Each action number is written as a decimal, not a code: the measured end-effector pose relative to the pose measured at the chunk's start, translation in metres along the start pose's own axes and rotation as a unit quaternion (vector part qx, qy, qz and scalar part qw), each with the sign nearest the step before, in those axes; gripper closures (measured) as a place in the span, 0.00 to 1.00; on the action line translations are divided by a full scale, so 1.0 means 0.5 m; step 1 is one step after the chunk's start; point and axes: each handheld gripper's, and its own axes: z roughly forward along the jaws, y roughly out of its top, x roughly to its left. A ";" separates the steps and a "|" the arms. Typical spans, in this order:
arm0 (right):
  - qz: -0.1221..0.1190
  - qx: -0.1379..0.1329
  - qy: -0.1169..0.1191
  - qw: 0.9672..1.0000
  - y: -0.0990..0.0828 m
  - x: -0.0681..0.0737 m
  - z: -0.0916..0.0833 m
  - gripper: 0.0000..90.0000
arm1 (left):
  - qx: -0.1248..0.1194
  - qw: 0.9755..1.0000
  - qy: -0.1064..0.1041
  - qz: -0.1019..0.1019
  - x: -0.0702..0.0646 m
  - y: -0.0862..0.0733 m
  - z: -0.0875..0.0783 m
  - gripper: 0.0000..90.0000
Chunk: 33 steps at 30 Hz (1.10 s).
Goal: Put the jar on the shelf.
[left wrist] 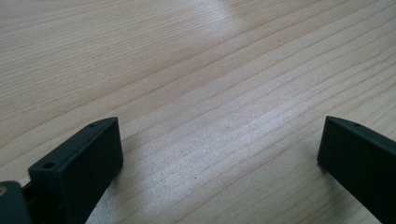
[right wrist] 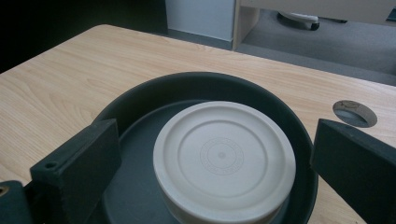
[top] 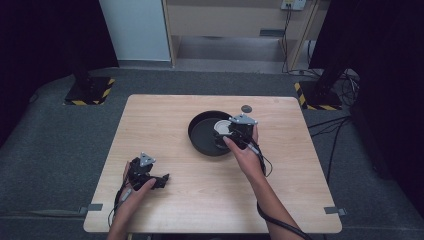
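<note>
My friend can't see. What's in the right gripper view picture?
A round white lid-like disc sits inside a black round tray on a light wooden table. The right gripper has its two black jaws open on either side of the disc, not touching it.

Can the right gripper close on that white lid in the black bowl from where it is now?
Probably yes. The right gripper is open, its jaws either side of the white lid inside the black bowl, with nothing between them and the lid.
</note>
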 end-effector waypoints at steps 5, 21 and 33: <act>0.001 0.000 -0.002 1.000 0.001 0.000 -0.006 0.03 | 0.000 1.000 0.000 0.000 0.000 0.000 0.000 0.00; -0.002 0.004 -0.006 1.000 -0.001 -0.005 -0.022 0.02 | 0.001 1.000 0.000 0.001 0.000 0.000 0.000 0.00; -0.002 0.005 -0.009 1.000 -0.004 -0.015 -0.034 0.03 | 0.001 1.000 0.000 0.001 0.000 0.000 0.000 0.00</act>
